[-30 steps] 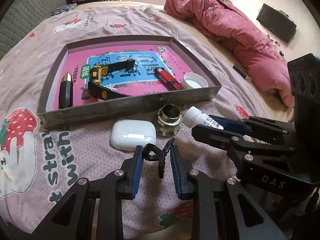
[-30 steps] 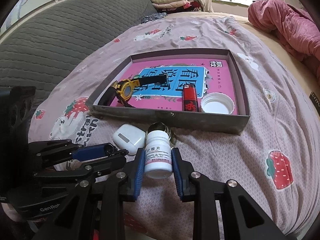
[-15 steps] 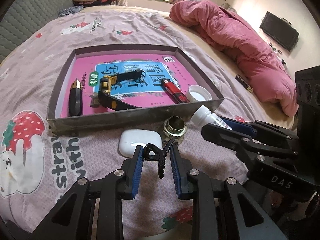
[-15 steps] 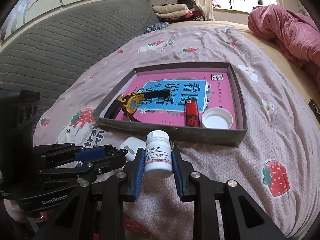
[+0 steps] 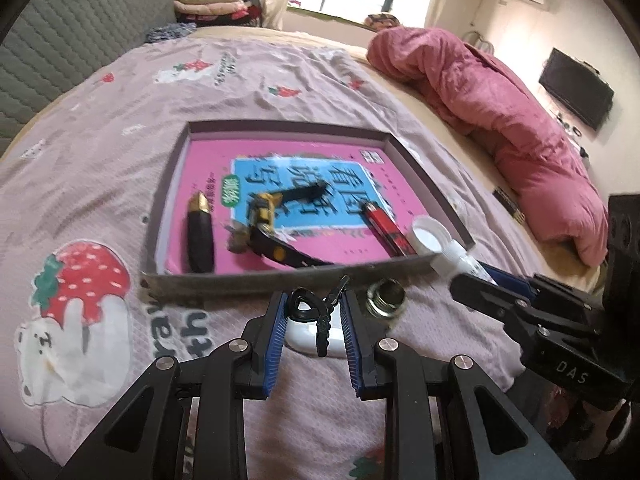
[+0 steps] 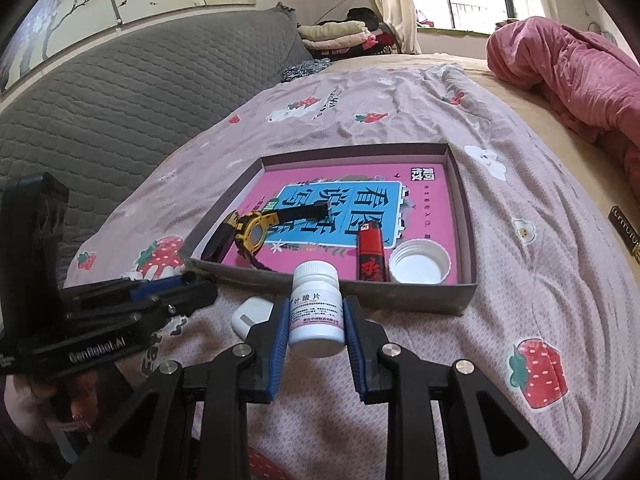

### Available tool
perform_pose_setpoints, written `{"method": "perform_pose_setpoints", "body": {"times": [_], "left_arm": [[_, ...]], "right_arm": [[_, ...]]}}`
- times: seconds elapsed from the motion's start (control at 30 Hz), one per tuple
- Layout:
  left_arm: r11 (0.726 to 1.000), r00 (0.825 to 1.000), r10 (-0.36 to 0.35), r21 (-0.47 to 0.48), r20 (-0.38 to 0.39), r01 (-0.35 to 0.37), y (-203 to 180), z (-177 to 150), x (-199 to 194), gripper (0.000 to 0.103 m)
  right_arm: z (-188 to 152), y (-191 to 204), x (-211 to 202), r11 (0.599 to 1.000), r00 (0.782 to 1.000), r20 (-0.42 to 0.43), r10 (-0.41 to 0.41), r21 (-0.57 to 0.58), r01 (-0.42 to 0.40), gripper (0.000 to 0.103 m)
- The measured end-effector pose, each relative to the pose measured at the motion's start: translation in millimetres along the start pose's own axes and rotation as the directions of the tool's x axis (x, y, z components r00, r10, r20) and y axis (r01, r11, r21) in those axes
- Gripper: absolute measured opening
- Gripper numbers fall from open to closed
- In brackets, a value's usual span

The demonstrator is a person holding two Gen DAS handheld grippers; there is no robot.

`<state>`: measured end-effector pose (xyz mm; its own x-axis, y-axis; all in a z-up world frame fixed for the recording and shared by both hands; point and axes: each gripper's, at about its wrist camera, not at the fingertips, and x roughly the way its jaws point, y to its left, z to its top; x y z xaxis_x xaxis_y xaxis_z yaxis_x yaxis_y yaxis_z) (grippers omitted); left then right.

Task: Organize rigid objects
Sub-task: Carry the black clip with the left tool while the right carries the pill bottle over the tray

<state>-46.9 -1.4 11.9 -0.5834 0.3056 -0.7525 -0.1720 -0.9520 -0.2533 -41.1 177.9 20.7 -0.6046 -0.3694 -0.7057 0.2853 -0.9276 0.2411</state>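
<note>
Gripping a black hair clip [image 5: 316, 312], left tool [image 5: 314, 320], right tool [image 6: 316, 322] clamping white pill bottle [image 6: 316, 308]

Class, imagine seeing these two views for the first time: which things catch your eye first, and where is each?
The bright pink tray on the bedspread draws the eye first. Nearer, the right gripper clamps an upright white pill bottle, and the left gripper pinches a black hair clip.

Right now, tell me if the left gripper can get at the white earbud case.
Probably not yet: the left gripper hangs right over the earbud case, but it is shut on a black hair clip, which it must drop first.
</note>
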Motion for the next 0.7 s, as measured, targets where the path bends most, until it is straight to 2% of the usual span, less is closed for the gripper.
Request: {"method": "perform_pose_setpoints", "body": {"times": [0.27,0.7], "left_arm": [[0.998,0.999,0.027,-0.056,0.023,-0.026,20.1,13.1,-1.4,0.027],[0.997,0.999,0.034,-0.075,0.031,-0.031,27.9,23.5,4.6,0.027]], "right_arm": [[5.6,-5.2,-1.2,1.000,1.000,0.022,-0.020,0.010,0.020,0.027],[14.0,-15.7,0.7,0.999,0.998,0.046,-0.047,0.030,0.046,0.028]]}}
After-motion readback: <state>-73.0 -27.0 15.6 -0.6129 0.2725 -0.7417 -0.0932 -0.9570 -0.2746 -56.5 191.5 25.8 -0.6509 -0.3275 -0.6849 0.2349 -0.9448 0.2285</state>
